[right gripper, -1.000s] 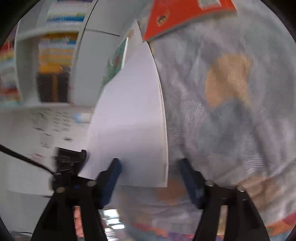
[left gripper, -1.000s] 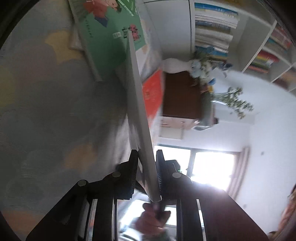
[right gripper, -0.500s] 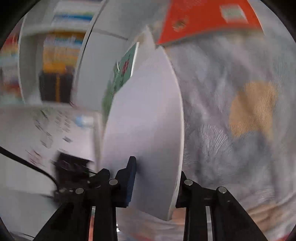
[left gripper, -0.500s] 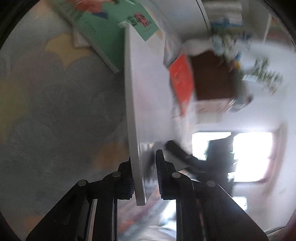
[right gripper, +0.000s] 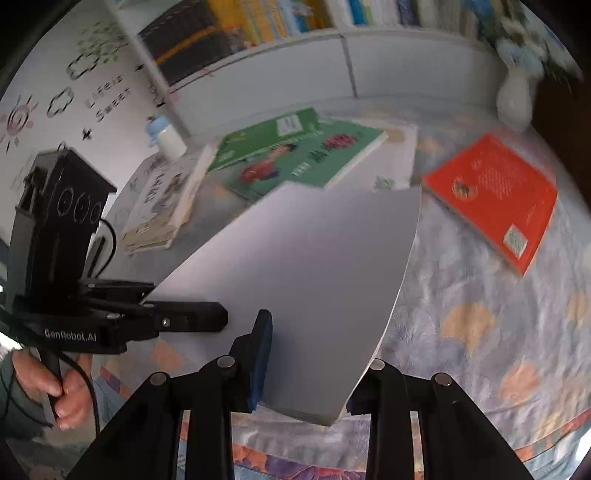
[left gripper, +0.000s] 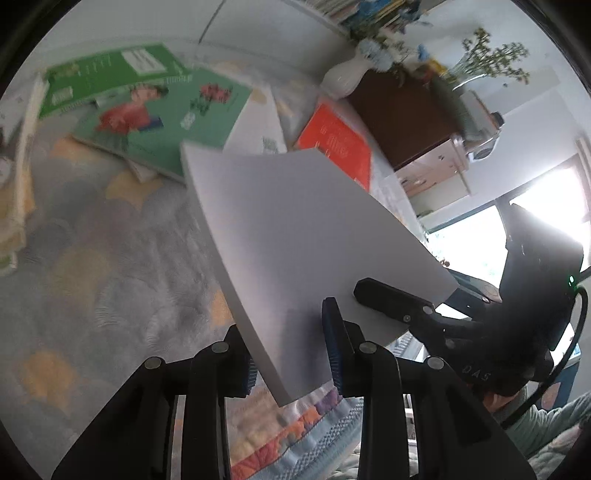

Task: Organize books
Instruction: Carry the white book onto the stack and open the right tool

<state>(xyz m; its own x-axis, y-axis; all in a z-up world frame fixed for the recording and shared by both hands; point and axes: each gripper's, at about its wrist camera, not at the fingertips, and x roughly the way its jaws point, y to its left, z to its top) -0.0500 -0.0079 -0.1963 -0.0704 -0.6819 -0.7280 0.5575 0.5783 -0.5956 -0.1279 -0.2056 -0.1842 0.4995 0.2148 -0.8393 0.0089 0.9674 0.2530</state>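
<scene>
A plain white book [left gripper: 295, 229] [right gripper: 314, 266] hangs tilted above the patterned cloth, held from two sides. It lies slanted between the fingers of my left gripper [left gripper: 284, 332], whose jaws are opening while both pads still touch it. My right gripper [right gripper: 317, 347] is shut on the book's other near edge. Each gripper shows in the other's view, clamped on a corner: the left gripper [right gripper: 173, 299] and the right gripper [left gripper: 373, 295]. Behind lie overlapping green books [left gripper: 162, 118] [right gripper: 306, 158] and a red book [left gripper: 336, 144] [right gripper: 495, 195].
A stack of pale books [right gripper: 162, 206] sits at the cloth's left edge near a small bottle [right gripper: 166, 136]. A white vase [right gripper: 513, 96] and a brown cabinet [left gripper: 406, 110] stand at the back right. Bookshelves [right gripper: 258, 29] fill the rear wall. A hand [right gripper: 55, 384] grips the left tool.
The white book swung from edge-on to nearly flat as both grippers rose and rolled. The right jaws closed onto it. The left jaws spread a little.
</scene>
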